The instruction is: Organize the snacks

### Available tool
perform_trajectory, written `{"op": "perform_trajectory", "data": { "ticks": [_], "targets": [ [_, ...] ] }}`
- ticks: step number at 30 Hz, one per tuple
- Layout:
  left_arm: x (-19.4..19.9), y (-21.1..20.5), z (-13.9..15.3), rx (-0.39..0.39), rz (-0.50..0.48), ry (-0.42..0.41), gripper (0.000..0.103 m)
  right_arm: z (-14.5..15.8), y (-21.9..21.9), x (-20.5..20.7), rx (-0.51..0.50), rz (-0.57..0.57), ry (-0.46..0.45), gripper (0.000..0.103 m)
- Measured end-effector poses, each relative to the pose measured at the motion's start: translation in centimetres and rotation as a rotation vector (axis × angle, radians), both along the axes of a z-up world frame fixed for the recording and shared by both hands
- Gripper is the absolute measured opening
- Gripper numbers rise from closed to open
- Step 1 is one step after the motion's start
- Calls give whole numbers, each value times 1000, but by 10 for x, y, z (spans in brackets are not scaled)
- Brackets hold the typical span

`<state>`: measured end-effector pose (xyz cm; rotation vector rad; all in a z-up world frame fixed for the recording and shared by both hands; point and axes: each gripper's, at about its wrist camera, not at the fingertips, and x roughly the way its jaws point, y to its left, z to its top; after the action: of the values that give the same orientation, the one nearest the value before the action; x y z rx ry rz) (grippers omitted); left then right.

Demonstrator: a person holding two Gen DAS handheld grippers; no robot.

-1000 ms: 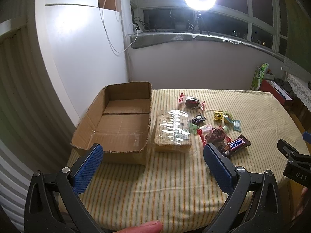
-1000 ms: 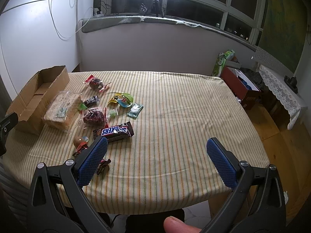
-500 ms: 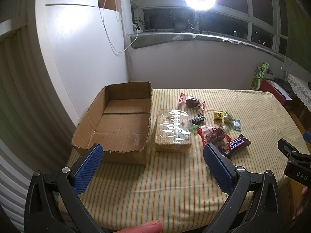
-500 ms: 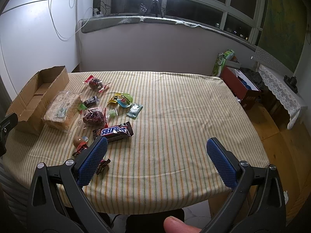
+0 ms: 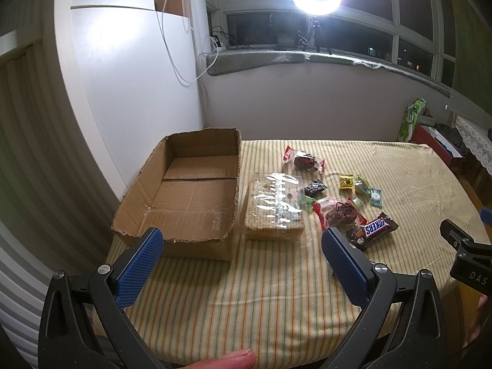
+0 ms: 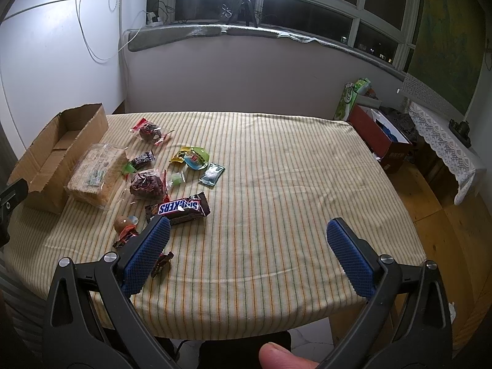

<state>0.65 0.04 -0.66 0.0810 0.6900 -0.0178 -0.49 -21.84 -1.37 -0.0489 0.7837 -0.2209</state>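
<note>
Left wrist view: the left tongs (image 5: pixel 241 253) and right tongs (image 6: pixel 247 240) gape wide, holding nothing; the empty cardboard box (image 5: pixel 190 190) sits ahead-left. Take the Snickers bar (image 6: pixel 181 209) just ahead of the right tongs squarely across its width. Small sweets behind the right tongs' left pad (image 6: pixel 146 255) are partly hidden.

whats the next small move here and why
Probably lower the right gripper onto the Snickers bar, the nearest large snack ahead of its open jaws. The cardboard box holds nothing yet, every snack lies on the tablecloth, and both grippers are unloaded.
</note>
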Motion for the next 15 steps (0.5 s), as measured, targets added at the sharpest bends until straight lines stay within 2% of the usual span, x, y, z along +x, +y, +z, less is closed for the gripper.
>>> {"op": "perform_trajectory", "data": {
  "ticks": [9, 15],
  "targets": [
    [3, -2, -2, 12, -1, 7, 102, -3, -2, 1, 5, -1, 8, 103],
    [7, -2, -15, 12, -6, 40, 102, -17, -3, 5, 26, 31, 30, 103]
  ]
}}
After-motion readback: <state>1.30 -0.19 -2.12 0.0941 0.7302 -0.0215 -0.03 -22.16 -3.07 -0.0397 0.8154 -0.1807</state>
